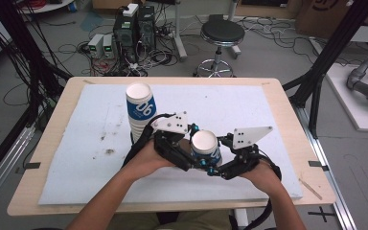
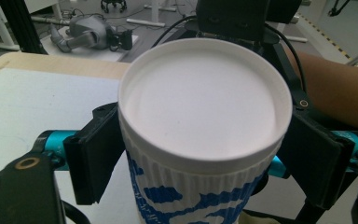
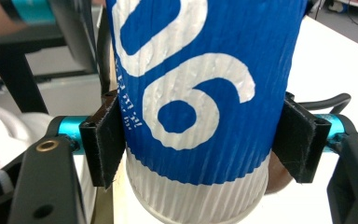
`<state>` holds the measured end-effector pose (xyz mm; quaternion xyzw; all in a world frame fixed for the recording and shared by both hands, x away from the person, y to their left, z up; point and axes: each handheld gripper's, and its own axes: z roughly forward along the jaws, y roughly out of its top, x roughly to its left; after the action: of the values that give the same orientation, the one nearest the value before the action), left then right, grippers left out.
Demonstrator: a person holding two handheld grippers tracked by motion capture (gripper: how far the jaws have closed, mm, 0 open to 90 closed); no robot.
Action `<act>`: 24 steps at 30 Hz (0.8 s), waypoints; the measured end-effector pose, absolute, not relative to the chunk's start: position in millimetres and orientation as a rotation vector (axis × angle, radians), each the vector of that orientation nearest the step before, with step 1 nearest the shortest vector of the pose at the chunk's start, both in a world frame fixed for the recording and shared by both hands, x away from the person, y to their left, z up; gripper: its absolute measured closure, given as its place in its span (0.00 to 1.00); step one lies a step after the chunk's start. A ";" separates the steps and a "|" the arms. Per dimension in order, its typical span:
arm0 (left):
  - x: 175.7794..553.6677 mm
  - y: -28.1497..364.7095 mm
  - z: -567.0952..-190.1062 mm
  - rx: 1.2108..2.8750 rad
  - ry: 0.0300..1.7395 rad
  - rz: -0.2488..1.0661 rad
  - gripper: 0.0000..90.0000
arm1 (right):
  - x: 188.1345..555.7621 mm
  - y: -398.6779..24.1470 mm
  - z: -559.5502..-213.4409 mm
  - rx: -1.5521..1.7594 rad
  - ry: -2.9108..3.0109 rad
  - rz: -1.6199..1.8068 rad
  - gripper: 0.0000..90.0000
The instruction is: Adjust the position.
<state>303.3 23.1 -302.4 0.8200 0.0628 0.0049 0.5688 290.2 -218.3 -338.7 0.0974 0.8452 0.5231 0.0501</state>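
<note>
cup (image 1: 205, 146) upside down, axis vertical

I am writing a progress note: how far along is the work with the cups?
Done: a cup stack stands on the mat. In hand: the right gripper clamps a single cup; the left gripper flanks it, apparently loose. Left: placing this cup somewhere.

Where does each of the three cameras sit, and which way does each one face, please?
High view: above the person's side, facing forward and down on the table; both forearms, left gripper, right gripper.
Left gripper view: on that gripper, facing the cup from above its base; jaws flank it.
Right gripper view: on that gripper, facing the cup's blue side; pads press it.
All share the cup.
</note>
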 end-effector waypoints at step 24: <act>305.3 21.3 -294.9 2.020 0.071 -0.012 0.33 | 288.9 -212.2 -343.4 0.238 2.651 1.552 0.28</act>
<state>305.3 21.3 -294.9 0.8467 0.0298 -0.0052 0.5312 288.9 -212.2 -343.4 0.0774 0.8601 0.5034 0.0304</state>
